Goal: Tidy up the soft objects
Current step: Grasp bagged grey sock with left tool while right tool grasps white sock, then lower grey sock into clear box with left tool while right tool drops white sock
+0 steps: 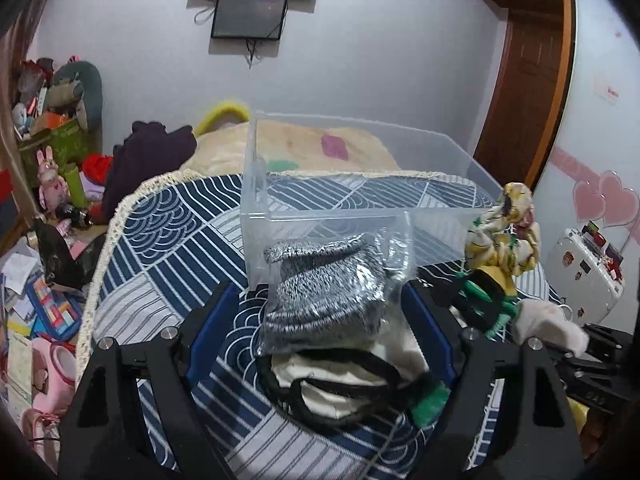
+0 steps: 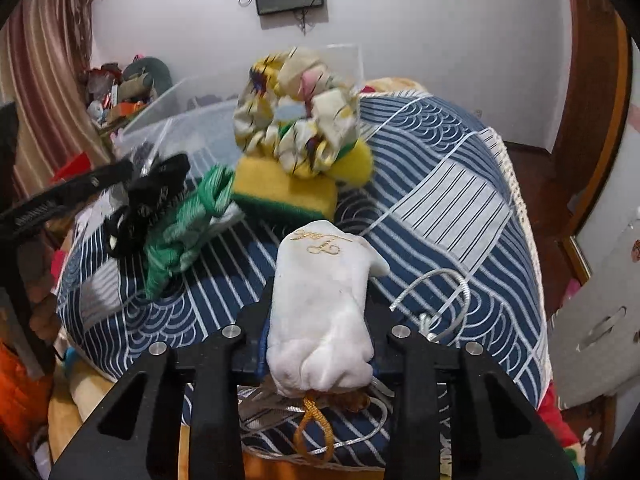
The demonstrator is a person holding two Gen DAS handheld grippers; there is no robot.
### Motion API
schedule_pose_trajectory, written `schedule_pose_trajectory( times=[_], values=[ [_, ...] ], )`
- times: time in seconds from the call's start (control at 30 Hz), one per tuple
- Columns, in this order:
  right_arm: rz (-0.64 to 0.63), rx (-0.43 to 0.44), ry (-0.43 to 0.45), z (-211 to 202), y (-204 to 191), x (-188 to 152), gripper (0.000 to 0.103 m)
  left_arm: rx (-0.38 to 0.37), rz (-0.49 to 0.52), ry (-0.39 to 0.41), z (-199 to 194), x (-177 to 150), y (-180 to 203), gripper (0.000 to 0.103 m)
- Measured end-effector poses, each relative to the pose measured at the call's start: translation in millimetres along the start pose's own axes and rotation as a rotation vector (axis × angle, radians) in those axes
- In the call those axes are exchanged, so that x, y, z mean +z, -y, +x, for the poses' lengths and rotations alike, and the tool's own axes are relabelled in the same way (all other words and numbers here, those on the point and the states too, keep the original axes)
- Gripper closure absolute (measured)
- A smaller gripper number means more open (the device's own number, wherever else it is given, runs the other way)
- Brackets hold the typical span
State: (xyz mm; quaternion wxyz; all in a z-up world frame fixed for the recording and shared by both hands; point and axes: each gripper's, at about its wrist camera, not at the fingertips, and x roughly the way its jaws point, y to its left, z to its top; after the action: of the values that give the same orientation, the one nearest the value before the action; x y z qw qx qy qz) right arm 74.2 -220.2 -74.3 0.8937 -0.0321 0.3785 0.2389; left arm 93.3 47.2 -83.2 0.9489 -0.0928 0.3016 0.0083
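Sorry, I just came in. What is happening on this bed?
A person with two handheld grippers is sorting soft things. The left gripper has a bagged grey knit item between its fingers, before an empty clear bin. The right gripper is shut on a white pouch. A scrunchie, sponge and green cloth lie loose.

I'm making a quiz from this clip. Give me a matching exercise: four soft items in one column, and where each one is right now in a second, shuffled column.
Items
1. grey knit item in a plastic bag
2. white plush pouch
3. floral scrunchie
4. green ribbon

Places
A. on top of the yellow sponge
B. between the fingers of the left gripper
C. lying on the blue patterned cloth, beside the sponge
D. between the fingers of the right gripper

Pairs: 1-B, 2-D, 3-A, 4-C
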Motion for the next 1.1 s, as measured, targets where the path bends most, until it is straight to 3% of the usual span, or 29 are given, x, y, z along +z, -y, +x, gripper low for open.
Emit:
schedule_pose_trajectory(
  times=[0.17,0.23,0.43,0.7,1.1],
  values=[
    [0.016,0.001,0.066,-9,8,6,0.074,-0.062,-0.067,-0.049,19,1,-11,0.021],
    [0.012,0.004,0.097,-11,2,14,0.074,-0.088,-0.082,-0.064,22,0,-15,0.043],
    [-0.028,0.011,0.167,-20,-13,29,0.074,-0.078,-0.083,-0.039,15,-4,-18,0.052],
    [-0.044,0.031,0.228,-24,-22,53,0.074,-0.030,-0.056,0.046,-20,1,-15,0.054],
    [-0.089,0.051,0.325,-27,-38,90,0.074,-0.007,0.006,0.198,-61,33,0,0.055]
  ],
)
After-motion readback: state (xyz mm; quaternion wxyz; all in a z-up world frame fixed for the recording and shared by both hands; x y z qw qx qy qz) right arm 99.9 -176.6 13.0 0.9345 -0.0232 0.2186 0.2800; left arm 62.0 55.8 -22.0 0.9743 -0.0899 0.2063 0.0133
